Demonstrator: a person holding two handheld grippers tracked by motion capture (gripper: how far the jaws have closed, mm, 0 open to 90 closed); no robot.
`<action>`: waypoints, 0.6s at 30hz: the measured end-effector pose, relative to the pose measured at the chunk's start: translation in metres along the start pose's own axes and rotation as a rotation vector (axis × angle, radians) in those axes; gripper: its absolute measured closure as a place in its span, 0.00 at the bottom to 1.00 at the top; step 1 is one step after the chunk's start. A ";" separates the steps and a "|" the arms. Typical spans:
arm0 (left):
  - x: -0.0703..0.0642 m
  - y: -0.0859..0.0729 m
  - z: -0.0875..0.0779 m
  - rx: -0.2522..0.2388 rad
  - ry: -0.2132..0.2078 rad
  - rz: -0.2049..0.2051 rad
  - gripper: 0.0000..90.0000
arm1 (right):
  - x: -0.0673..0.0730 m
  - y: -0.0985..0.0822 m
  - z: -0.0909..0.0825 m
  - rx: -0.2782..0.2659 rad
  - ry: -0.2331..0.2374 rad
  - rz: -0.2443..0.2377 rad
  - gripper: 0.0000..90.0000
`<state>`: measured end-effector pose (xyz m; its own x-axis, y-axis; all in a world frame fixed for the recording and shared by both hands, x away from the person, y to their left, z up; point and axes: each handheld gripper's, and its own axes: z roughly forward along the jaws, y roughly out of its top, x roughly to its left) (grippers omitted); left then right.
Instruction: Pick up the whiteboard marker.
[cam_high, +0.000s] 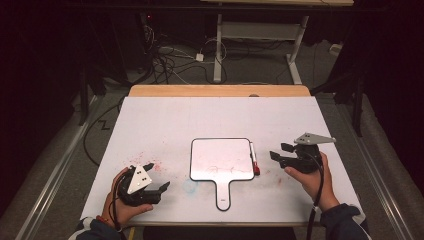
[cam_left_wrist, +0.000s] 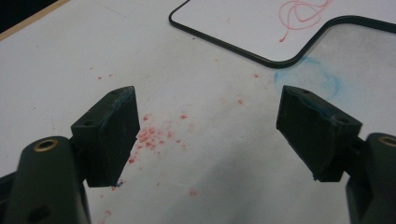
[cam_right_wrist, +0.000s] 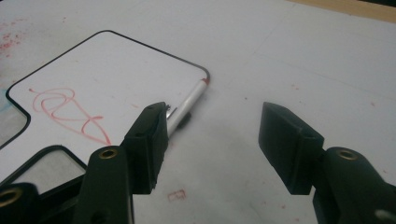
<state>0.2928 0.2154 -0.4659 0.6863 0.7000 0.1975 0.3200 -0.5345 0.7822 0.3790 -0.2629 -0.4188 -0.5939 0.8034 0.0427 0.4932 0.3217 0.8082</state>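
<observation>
Marker (cam_high: 254, 159) lies flat on the tabletop (cam_high: 165, 120), along the right edge of the small whiteboard (cam_high: 221, 159), touching or almost touching its black frame. From the high view I see its red cap at the end near to me. In the right gripper view the marker (cam_right_wrist: 187, 106) shows as a pale barrel that is partly hidden behind one jaw of my right claw (cam_right_wrist: 212, 144).

My right claw (cam_high: 280, 152) is held just to the right of the marker, with the jaws pointing toward it. The jaws stand apart and nothing is between them; they do not touch the marker.

My left claw (cam_high: 156, 177) is near the front left of the tabletop, well apart from the marker. Its jaws are wide open and empty, as the left gripper view shows (cam_left_wrist: 208, 135).

On the whiteboard I see a red scribble (cam_right_wrist: 70, 114). Many small red specks (cam_left_wrist: 154, 135) are on the tabletop under the left claw, and a faint blue ring mark (cam_left_wrist: 322, 77) is beside the corner of the board
</observation>
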 end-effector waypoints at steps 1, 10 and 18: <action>0.000 0.000 0.000 0.001 0.000 0.001 0.23 | 0.000 0.000 0.000 0.000 0.000 0.000 0.48; -0.001 -0.002 -0.001 0.007 0.006 0.004 0.23 | 0.002 0.020 0.021 0.039 0.024 0.003 0.51; -0.003 -0.002 0.000 0.015 0.004 0.019 0.23 | -0.001 0.031 0.047 0.130 0.041 0.041 0.54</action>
<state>0.2901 0.2150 -0.4680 0.6901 0.6912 0.2144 0.3169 -0.5550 0.7692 0.4248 -0.2300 -0.4214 -0.5959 0.7968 0.1001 0.5943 0.3537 0.7223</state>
